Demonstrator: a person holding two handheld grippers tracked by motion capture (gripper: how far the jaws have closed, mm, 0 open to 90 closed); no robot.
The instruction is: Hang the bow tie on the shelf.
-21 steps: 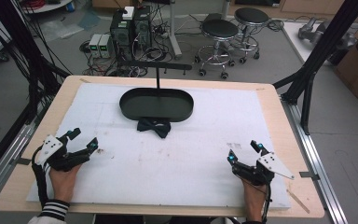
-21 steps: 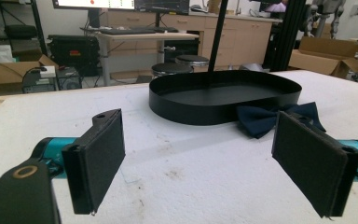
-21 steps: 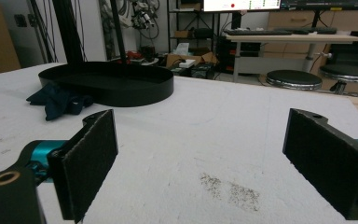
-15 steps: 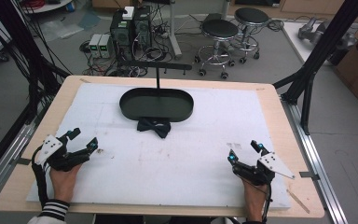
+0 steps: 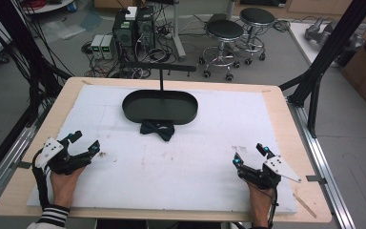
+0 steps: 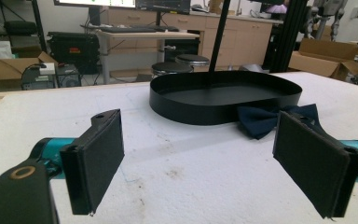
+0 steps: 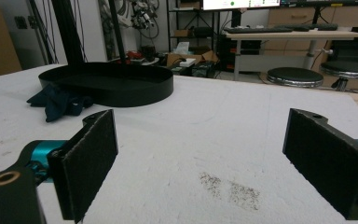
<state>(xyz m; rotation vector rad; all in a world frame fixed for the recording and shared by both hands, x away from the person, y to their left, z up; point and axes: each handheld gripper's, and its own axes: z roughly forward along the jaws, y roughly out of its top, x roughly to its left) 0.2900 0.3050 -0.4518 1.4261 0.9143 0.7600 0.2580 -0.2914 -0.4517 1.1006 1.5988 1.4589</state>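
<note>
A white-covered worktop (image 5: 195,162) carries a black oval tray (image 5: 160,107) far of centre. A dark bow tie (image 5: 157,130) lies touching the tray's near rim. The left tongs (image 5: 84,144) and right tongs (image 5: 250,155) rest at the near corners, both spread and holding nothing.

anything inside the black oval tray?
The black oval tray looks empty apart from a thin black post rising from its middle. The dark bow tie lies outside, against its near wall. Floor just behind that wall is hidden.
</note>
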